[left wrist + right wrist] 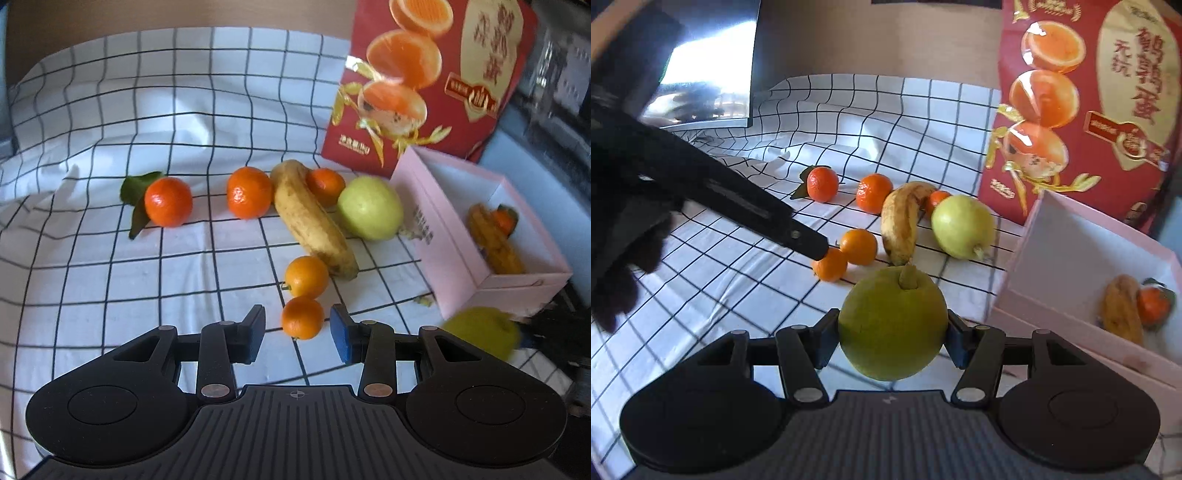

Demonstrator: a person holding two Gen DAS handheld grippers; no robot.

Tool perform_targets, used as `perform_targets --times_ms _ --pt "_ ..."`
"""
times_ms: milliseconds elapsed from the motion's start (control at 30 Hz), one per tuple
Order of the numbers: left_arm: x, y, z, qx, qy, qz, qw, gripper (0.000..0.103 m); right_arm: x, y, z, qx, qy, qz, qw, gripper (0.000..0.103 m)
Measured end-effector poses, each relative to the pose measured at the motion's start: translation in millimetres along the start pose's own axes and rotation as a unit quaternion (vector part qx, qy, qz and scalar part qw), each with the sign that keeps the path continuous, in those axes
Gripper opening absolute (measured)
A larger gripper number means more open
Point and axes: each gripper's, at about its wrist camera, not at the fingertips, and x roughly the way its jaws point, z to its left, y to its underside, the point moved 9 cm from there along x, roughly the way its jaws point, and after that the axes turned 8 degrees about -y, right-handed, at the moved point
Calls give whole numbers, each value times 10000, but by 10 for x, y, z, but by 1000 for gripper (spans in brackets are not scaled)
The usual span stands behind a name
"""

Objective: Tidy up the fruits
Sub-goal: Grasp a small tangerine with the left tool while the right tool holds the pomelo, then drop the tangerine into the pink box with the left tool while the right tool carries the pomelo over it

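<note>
My right gripper [892, 338] is shut on a green pear [892, 326] and holds it above the cloth, left of the pink box [1052, 236]; the pear also shows blurred in the left wrist view [484, 330]. My left gripper [297, 334] is open, its fingers on either side of a small orange [303, 317]. A second small orange [306, 277], a banana [310, 218], a light green apple [369, 206] and three tangerines [249, 192] lie on the checked cloth. The box holds a banana [1121, 314] and a tangerine [1152, 304].
A red printed fruit bag [424, 77] stands behind the box. The checked cloth [129, 277] is wrinkled at the back left. A shiny metal object [709, 62] sits at the far left in the right wrist view.
</note>
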Motion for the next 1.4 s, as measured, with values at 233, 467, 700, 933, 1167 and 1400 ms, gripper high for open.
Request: perform_targets --times_ms 233,467,700,933,1167,1400 --pt "205 17 -99 97 -130 195 9997 43 -325 179 -213 141 311 82 9994 58" --pt "252 18 -140 66 -225 253 9994 34 -503 339 -406 332 536 135 9979 58" --pt "192 33 -182 -86 -51 330 9994 33 -623 388 -510 411 624 106 9971 58" --pt "-75 -168 -432 -92 408 -61 9991 33 -749 342 -570 452 685 -31 9966 58" --pt "-316 -542 -1186 270 1474 -303 9882 33 -969 379 -624 507 862 -189 9948 58" --pt "-330 -873 -2145 691 2377 -381 9681 34 -1225 528 -818 769 1234 -230 9891 58"
